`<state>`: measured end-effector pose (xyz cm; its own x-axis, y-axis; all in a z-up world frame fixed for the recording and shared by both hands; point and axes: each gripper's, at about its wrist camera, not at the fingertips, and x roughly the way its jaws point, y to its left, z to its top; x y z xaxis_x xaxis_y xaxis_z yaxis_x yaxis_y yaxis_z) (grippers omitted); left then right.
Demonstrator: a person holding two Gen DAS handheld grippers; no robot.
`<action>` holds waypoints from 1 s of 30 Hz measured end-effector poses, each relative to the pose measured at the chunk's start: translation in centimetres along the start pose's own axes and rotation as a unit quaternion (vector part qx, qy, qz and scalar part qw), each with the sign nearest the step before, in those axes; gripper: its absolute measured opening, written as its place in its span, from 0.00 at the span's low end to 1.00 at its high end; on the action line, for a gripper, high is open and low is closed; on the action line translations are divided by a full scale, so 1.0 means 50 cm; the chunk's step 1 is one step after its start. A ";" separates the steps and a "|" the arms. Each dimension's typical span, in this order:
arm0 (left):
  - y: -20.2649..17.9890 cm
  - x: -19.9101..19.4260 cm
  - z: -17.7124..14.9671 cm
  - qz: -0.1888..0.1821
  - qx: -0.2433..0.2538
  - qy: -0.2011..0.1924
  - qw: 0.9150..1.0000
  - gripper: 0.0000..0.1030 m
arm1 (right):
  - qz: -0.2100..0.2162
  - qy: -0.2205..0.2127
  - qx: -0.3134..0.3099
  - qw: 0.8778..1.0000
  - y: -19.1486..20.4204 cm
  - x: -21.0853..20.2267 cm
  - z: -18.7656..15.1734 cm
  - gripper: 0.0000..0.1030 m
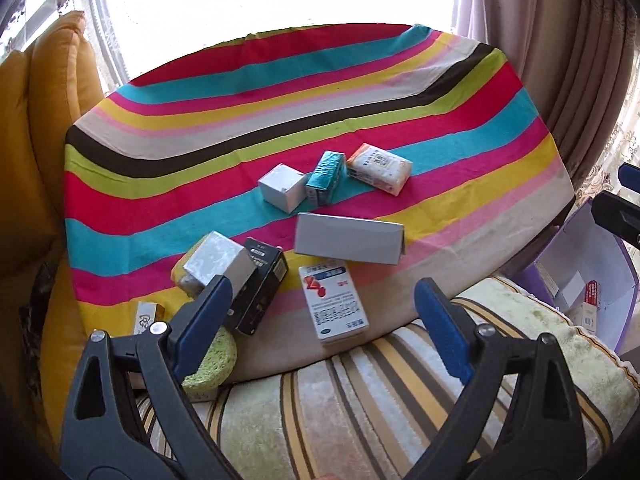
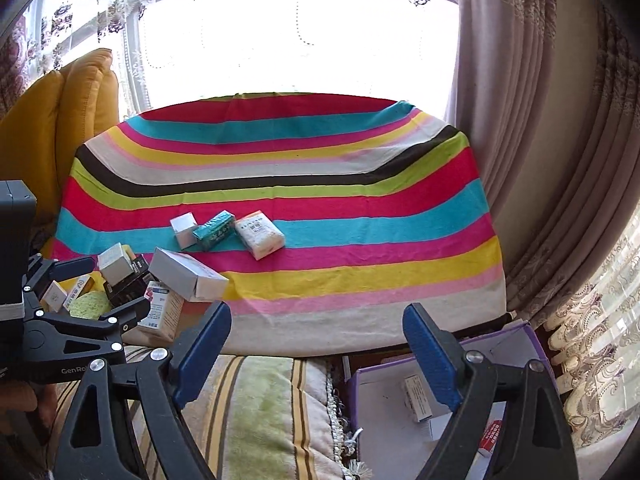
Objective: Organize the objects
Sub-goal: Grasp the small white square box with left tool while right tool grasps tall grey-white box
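Observation:
Several small boxes lie on a striped cloth (image 1: 360,92). Near my open, empty left gripper (image 1: 320,320) are a white and red medicine box (image 1: 334,304), a long grey box (image 1: 348,242), a black box (image 1: 260,286) and a silver box (image 1: 218,262). Further back are a white cube box (image 1: 282,187), a teal box (image 1: 326,178) and a white tissue pack (image 1: 378,168). My right gripper (image 2: 316,340) is open and empty, over the sofa edge beside a purple box (image 2: 400,412) holding a few packets. The left gripper also shows in the right wrist view (image 2: 100,300).
A green sponge (image 1: 212,360) and a small yellow-white box (image 1: 148,316) lie at the cloth's near left corner. A striped sofa cushion (image 1: 360,400) is in front. Yellow cushions (image 1: 36,140) stand at left, curtains (image 2: 540,160) at right, a bright window behind.

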<state>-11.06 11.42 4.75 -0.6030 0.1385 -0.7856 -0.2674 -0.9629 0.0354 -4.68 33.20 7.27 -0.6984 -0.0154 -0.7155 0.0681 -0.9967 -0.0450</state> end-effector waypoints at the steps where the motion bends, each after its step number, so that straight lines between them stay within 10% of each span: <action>1: 0.023 0.000 -0.003 0.005 -0.017 0.002 1.000 0.91 | 0.008 0.001 -0.004 1.000 0.013 0.003 0.006 0.86; 15: 0.346 -0.008 -0.075 0.030 -0.197 0.024 0.980 0.91 | 0.112 0.085 -0.073 0.987 0.210 0.130 0.044 0.86; 24: 0.501 0.021 -0.151 0.015 -0.366 0.052 0.929 0.91 | 0.079 0.106 -0.163 0.978 0.283 0.212 0.049 0.86; 30: 0.519 0.065 -0.181 0.005 -0.394 0.079 0.916 0.91 | 0.078 0.130 -0.201 0.968 0.279 0.259 0.042 0.86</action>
<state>-13.17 -15.19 -2.47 -0.4696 0.1541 -0.8693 0.4004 -0.8404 -0.3653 -14.28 18.93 -1.14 -0.4578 -0.0914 -0.8844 0.4663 -0.8716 -0.1512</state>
